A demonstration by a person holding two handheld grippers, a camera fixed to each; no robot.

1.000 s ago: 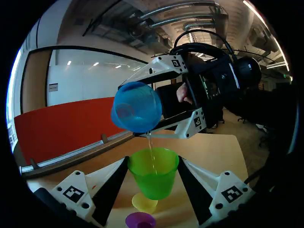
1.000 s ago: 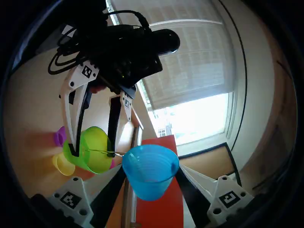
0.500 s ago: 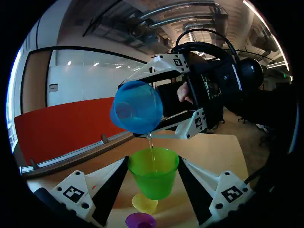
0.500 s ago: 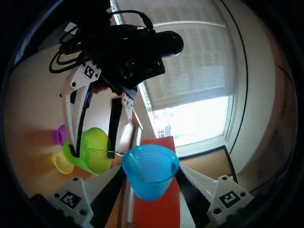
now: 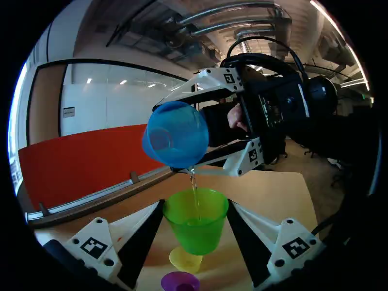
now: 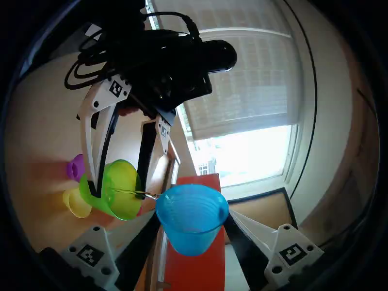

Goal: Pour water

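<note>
My right claw (image 6: pixel 191 213) grips the blue cup (image 5: pixel 177 133), tipped above the green cup (image 5: pixel 196 228). My left claw (image 5: pixel 195 206) clamps that one upright over the counter (image 5: pixel 276 194), rim under the lip, so the thin water stream (image 5: pixel 193 186) lands inside.

Your tan wooden table (image 5: pixel 274 194) carries a yellow cup (image 5: pixel 185 260) and a purple cup (image 5: pixel 179 281), standing just beside each other near its edge; in the right gripper view, you see the same pair side by side on the tabletop
</note>
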